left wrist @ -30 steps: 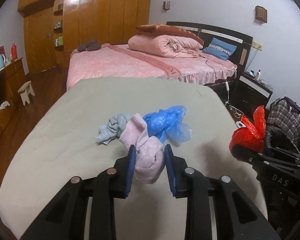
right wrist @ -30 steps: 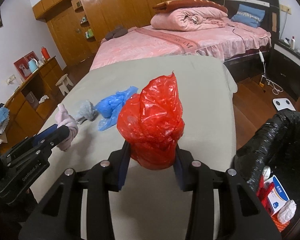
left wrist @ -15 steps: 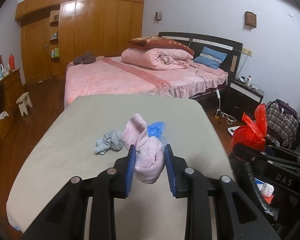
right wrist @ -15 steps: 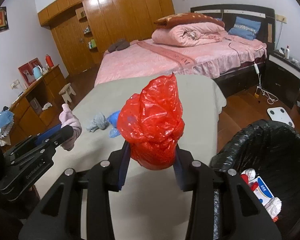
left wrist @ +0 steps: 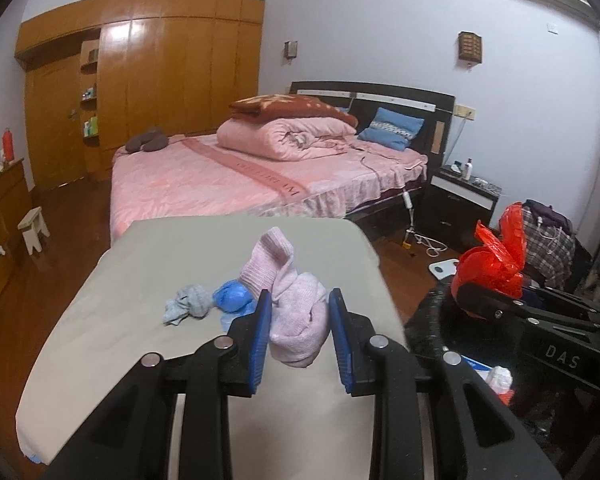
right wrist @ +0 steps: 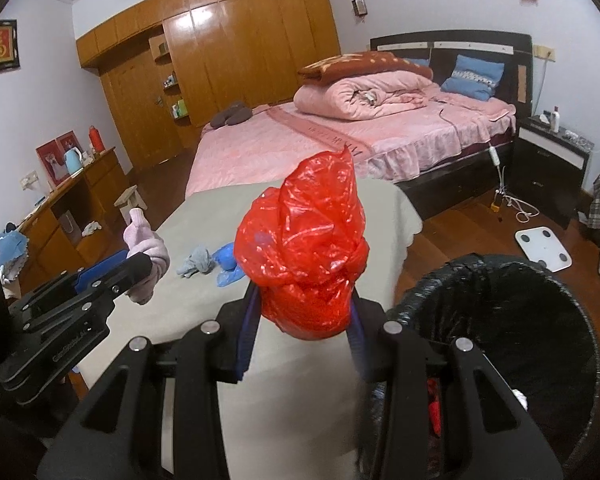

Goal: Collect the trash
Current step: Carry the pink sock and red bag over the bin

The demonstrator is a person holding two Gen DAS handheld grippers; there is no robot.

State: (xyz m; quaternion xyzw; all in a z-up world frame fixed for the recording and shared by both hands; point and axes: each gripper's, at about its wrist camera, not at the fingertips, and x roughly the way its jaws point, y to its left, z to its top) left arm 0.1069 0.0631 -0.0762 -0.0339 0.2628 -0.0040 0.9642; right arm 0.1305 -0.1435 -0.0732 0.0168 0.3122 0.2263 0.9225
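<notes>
My left gripper [left wrist: 300,320] is shut on a pink sock [left wrist: 290,292], held above the grey-covered table [left wrist: 180,360]; the sock also shows in the right wrist view [right wrist: 146,252]. My right gripper [right wrist: 302,320] is shut on a crumpled red plastic bag [right wrist: 308,248], held near the table's right edge beside a black-lined trash bin [right wrist: 500,320]. That bag shows in the left wrist view [left wrist: 490,264]. A grey sock [left wrist: 188,304] and a blue plastic bag [left wrist: 232,298] lie on the table.
The bin holds several pieces of trash [left wrist: 498,378]. A pink bed [left wrist: 240,176] stands beyond the table, a black nightstand [left wrist: 460,208] to its right. A white scale [right wrist: 544,248] lies on the wooden floor. A low cabinet [right wrist: 72,208] runs along the left.
Both grippers have lifted and drawn back from the table with their loads. The bin has come into fuller view by the right gripper. The grey sock and blue bag look farther off.
</notes>
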